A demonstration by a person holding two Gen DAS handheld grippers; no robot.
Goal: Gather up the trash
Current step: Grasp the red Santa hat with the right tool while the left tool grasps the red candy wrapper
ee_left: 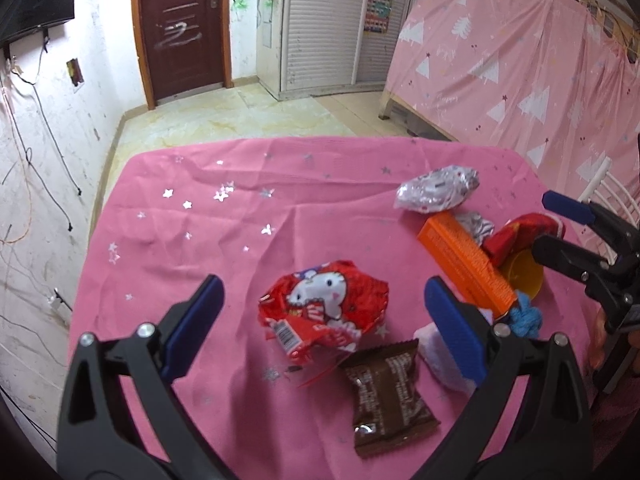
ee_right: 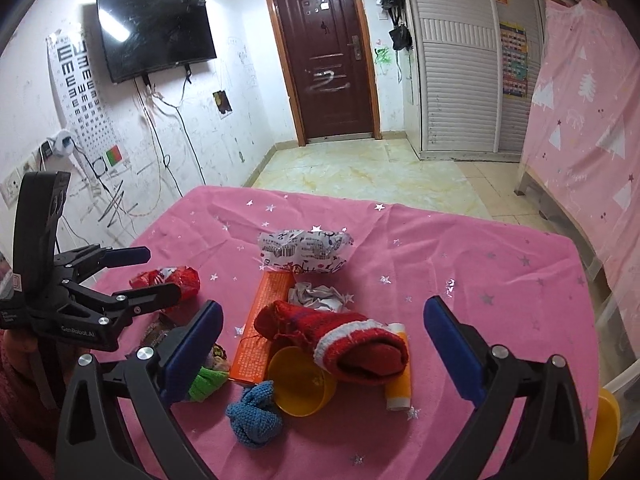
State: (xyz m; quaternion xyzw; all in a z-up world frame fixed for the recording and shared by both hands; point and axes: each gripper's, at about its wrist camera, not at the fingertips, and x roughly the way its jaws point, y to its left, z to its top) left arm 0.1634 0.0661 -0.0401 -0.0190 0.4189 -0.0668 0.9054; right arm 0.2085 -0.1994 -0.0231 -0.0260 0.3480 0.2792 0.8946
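My left gripper is open and empty, its fingers either side of a crumpled red cartoon-cat wrapper on the pink cloth. A brown snack wrapper lies just nearer. A silver crumpled bag and an orange box lie to the right. My right gripper is open and empty above a red knitted sock and a yellow cup. The white printed bag, crumpled paper and orange box lie beyond. The left gripper also shows in the right wrist view.
A blue knitted piece, a green knitted piece and an orange tube lie on the table. Its far edge drops to a tiled floor. A pink curtained bed stands to the right. The right gripper shows in the left wrist view.
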